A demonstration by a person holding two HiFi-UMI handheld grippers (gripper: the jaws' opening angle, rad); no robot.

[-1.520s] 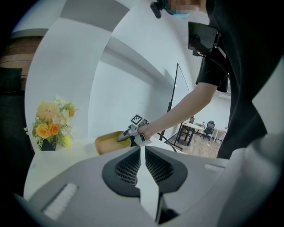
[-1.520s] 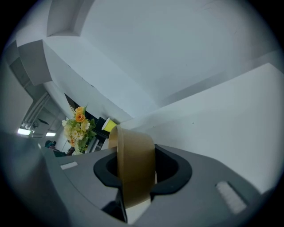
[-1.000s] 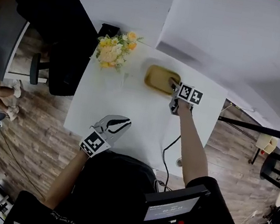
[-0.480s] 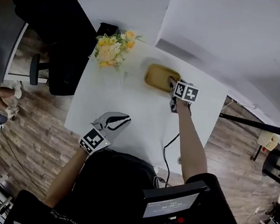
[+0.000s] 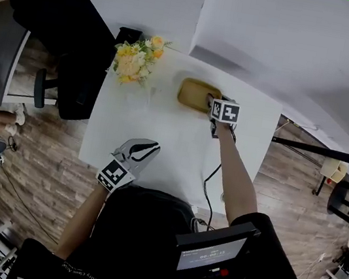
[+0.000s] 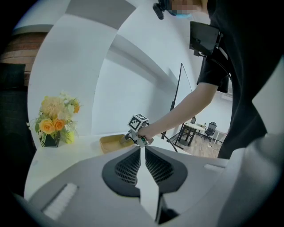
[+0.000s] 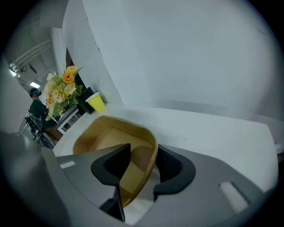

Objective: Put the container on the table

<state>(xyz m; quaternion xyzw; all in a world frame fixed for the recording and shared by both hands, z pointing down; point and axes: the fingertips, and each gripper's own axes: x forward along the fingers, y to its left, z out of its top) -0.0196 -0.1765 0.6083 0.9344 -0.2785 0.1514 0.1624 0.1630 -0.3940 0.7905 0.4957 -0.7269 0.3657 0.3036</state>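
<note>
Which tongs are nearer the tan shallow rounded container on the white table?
Right. The right tongs straddle the tan shallow rounded container's rim, one jaw inside, one outside. The left tongs, shut and empty, sit over the white table's near edge, well apart from it.

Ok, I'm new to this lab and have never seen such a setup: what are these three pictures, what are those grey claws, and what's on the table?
No robot here: a person holds a grey two-jaw gripper in each hand. One picture looks down from a head camera; the others ride on the grippers, looking along their jaws. On the white table are a bouquet of yellow and orange flowers and a shallow tan plastic container. The right gripper has the container's rim between its jaws; whether it squeezes is unclear. The left gripper is shut and empty, above the table's near edge.
</note>
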